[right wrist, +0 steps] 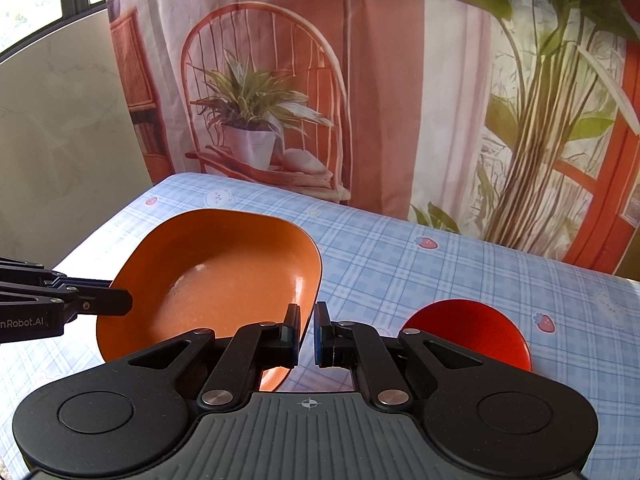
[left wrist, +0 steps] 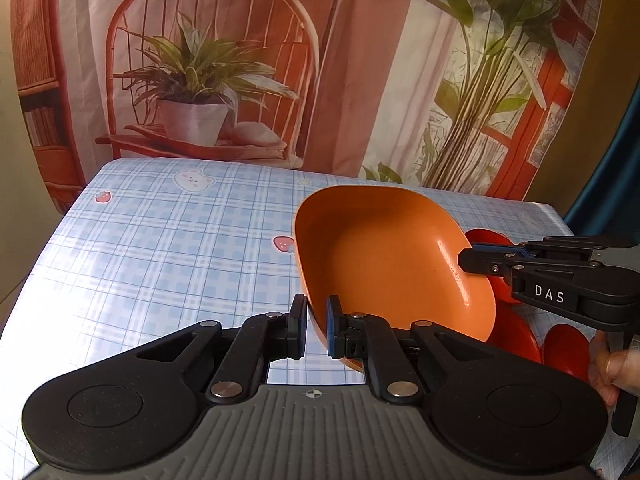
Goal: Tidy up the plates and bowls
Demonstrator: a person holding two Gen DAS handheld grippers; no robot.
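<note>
blue plaid tablecloth-covered table [right wrist: 400, 264] | large orange rounded-square plastic bowl [left wrist: 384, 256] tilted above table, held at two opposite rims | small red round dishes [right wrist: 472, 332] on cloth beside it | left gripper [left wrist: 317, 330] fingers pinching bowl's rim | right gripper [right wrist: 307, 334] fingers pinching opposite rim

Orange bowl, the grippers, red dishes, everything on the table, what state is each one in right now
Orange square-ish plastic bowl: tilted, lifted, gripped on two opposite rims.
Left gripper: shut on the bowl's rim.
Right gripper: shut on the opposite rim.
Red round dishes: resting on the table, partly hidden behind the bowl.
Blue checked tablecloth: spread flat.
</note>
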